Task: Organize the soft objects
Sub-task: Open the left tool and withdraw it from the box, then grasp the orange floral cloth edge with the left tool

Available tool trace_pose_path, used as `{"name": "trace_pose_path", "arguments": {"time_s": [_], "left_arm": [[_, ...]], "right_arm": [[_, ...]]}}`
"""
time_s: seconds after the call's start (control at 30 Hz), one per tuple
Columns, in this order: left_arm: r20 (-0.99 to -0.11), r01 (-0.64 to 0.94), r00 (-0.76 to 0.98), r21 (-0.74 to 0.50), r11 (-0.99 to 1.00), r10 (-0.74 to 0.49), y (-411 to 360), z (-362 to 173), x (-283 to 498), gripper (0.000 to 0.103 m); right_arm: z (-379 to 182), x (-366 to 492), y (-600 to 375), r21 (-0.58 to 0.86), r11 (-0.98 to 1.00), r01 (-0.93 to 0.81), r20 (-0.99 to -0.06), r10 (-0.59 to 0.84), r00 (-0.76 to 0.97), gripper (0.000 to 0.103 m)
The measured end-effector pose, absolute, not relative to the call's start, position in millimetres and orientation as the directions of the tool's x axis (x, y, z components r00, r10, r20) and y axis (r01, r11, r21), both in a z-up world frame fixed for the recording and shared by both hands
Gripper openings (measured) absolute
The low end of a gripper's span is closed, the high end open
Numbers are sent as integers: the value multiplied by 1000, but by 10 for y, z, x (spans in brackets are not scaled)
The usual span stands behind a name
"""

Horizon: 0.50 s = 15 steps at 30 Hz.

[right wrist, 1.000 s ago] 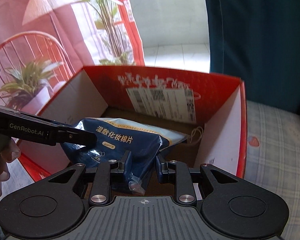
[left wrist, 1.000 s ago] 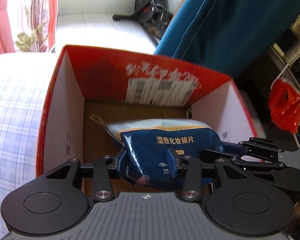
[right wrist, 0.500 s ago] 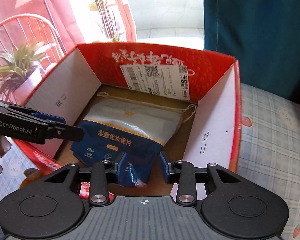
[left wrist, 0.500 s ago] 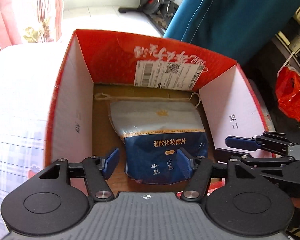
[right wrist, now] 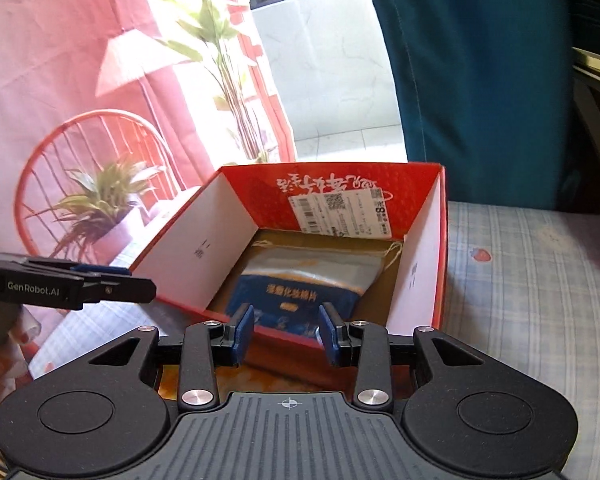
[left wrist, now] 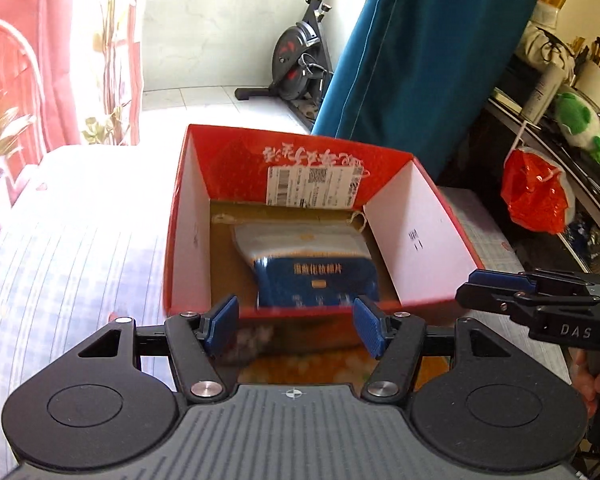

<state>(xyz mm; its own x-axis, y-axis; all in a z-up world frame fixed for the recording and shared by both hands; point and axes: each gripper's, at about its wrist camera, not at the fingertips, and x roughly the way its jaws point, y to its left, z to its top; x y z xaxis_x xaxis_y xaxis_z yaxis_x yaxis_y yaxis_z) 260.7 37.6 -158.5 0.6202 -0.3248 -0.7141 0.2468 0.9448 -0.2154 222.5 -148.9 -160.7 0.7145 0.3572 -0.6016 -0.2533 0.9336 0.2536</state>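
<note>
Red cardboard box (left wrist: 384, 168), open-topped, white inner walls, shipping label (left wrist: 314, 186) on far wall; stands on checked cloth (left wrist: 68, 248). Contents: one blue-and-white cotton-pad pouch (left wrist: 312, 268), lying flat on the box floor. Left gripper (left wrist: 296, 326): jaws spread, nothing between, outside the near wall. Right gripper (right wrist: 286, 334): jaws parted, empty, likewise outside the box.
</note>
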Motion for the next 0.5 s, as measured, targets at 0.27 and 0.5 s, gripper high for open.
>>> {"name": "trace_pose_path", "arguments": {"time_s": [0.27,0.5], "left_arm": [[-732,192,624,-196,962,-274,394,-1796,2220,70],[-750,171,616,-170,970,-240,349,-1973,2061,75]], "right_arm": [[-1852,1797,-1432,236,942,-237,-623,334,707,39],[-2138,1643,-1385,238,946,-220,-663,324,675,39]]}}
